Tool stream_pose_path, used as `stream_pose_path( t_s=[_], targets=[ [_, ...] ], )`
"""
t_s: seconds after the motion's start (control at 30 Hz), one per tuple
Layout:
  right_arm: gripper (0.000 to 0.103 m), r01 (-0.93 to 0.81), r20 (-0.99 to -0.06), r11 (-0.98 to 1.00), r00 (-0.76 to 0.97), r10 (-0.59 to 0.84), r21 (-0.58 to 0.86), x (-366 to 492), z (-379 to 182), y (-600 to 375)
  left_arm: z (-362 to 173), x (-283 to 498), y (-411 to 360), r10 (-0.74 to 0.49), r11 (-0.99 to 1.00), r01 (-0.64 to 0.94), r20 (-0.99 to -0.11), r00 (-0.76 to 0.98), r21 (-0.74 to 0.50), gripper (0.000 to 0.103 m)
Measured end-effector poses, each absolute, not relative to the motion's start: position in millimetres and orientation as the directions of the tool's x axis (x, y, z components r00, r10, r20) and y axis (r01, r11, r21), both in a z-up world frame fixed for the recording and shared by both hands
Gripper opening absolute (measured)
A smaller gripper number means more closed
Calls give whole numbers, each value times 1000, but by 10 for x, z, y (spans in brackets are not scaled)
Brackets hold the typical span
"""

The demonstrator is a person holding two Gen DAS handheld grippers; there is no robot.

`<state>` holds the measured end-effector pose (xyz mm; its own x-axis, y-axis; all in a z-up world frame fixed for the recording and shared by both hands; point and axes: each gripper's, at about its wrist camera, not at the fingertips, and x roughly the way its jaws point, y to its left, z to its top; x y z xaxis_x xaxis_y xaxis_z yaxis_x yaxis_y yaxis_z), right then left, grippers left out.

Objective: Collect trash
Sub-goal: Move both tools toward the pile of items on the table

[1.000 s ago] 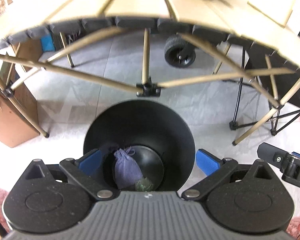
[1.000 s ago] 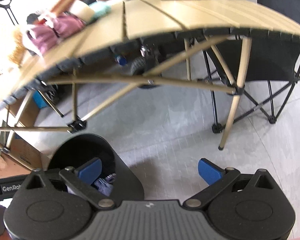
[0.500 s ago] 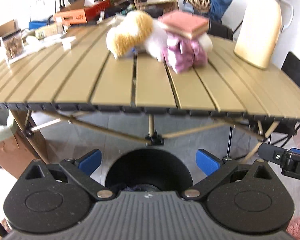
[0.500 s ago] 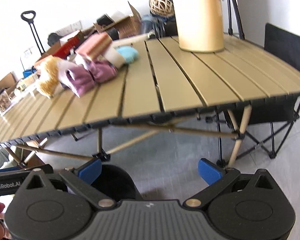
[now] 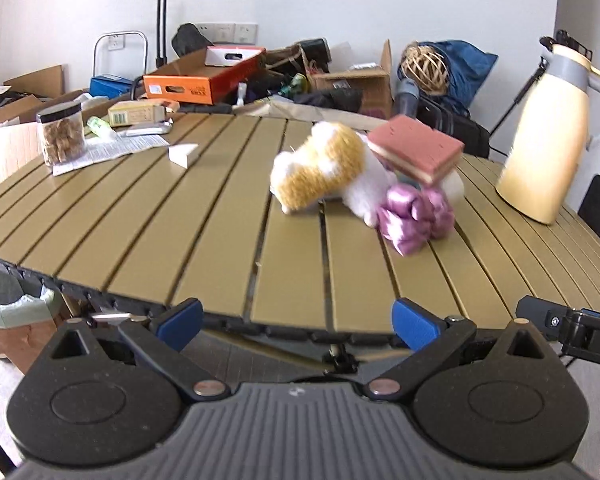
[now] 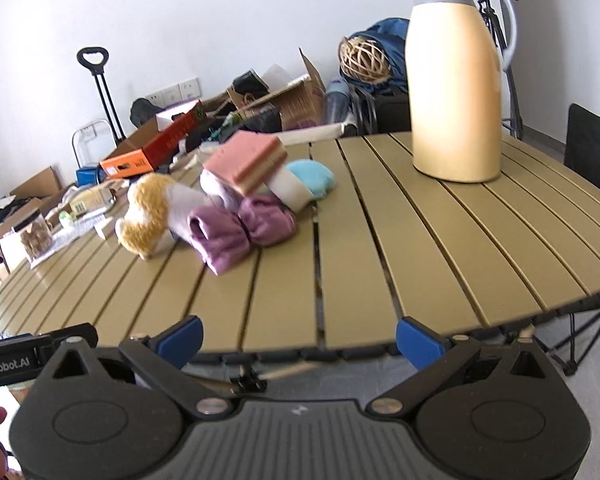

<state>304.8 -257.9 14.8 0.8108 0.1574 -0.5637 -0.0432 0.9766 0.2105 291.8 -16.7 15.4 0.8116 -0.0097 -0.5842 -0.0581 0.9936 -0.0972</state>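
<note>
A heap of items lies mid-table: a yellow-and-white plush toy (image 5: 324,166) (image 6: 152,210), purple cloth bundles (image 5: 414,216) (image 6: 240,228), a pink sponge block (image 5: 416,148) (image 6: 246,160) on top, and a light blue cloth (image 6: 314,178). My left gripper (image 5: 296,322) is open at the table's near edge with nothing between its fingers. My right gripper (image 6: 298,338) is also open and empty at the near edge. The black trash bin is out of view below.
A slatted tan folding table (image 5: 160,232) (image 6: 440,240) fills both views. A cream thermos jug (image 5: 548,136) (image 6: 454,76) stands at right. A jar (image 5: 62,134), papers and a small white box (image 5: 184,154) lie at far left. Boxes and bags clutter the back.
Both grippers have risen from over the black bin under the table to tabletop height; the bin has dropped out of view and the table's items now face them.
</note>
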Motion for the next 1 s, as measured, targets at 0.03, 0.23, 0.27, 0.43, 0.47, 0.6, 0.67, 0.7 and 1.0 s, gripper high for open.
stream_pose_path(
  t_s=[0.03,0.23,0.27,0.43,0.47,0.6,0.67,0.7,1.0],
  targets=[
    [103,-47,-559,976,814,161,212,3093,150,-2556,157,2947,-132,-7,993,-63,-582,813,-100,103],
    [103,-69,-522,972,834,180,225,3385,160,-2411,196,3159,103,31,988,-111,-565,825,-108,103],
    [103,-72,-517,971,836,182,226,3447,148,-2373,207,3200,148,40,986,-122,-557,829,-110,103],
    [103,-88,-501,975,846,180,202,3736,109,-2206,278,3446,405,100,977,-182,-525,845,-107,103],
    [103,-88,-498,977,849,176,195,3781,99,-2174,290,3504,454,110,975,-193,-524,844,-106,103],
    [103,-82,-509,981,845,163,177,3984,36,-2079,311,3748,641,140,970,-224,-527,838,-98,103],
    [103,-79,-514,980,842,163,182,4072,-1,-2047,319,3869,723,150,967,-235,-529,835,-98,103],
    [103,-76,-516,980,841,163,184,4111,-19,-2034,327,3927,759,154,966,-240,-530,834,-97,103],
    [103,-44,-538,981,831,141,190,4428,-137,-1895,365,4371,910,169,971,-233,-530,831,-55,103]
  ],
)
